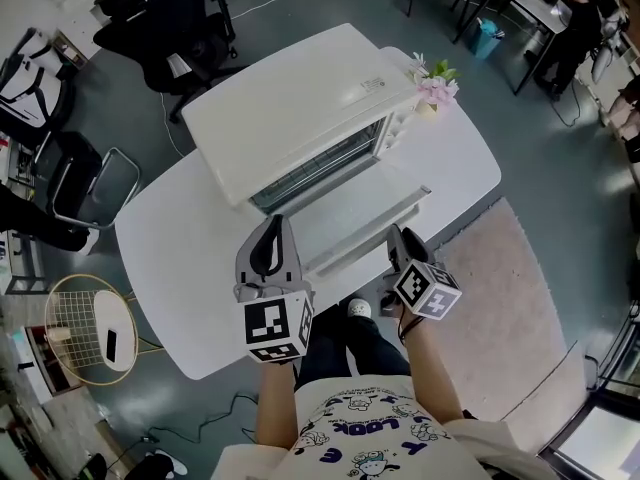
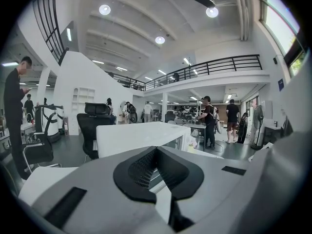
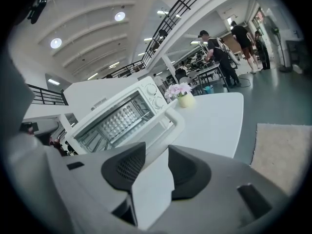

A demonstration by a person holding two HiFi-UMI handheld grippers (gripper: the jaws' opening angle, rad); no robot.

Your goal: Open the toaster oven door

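Note:
The white toaster oven (image 1: 300, 108) stands on a white oval table (image 1: 170, 258). Its glass door (image 1: 340, 213) is folded down flat toward me, and the rack inside shows (image 3: 114, 123). My right gripper (image 1: 397, 236) is at the right end of the door handle (image 1: 350, 243). In the right gripper view the white handle bar (image 3: 168, 121) runs between the dark pads of that gripper (image 3: 153, 167), which close on it. My left gripper (image 1: 272, 230) hovers above the door's left front corner with nothing in it. Its tips (image 2: 157, 152) are together.
A small pot of pink flowers (image 1: 434, 86) sits on the table by the oven's right side, also seen in the right gripper view (image 3: 181, 95). Black office chairs (image 1: 165, 23) stand behind the table, and a wire side table (image 1: 90, 328) is at the left. People stand far off.

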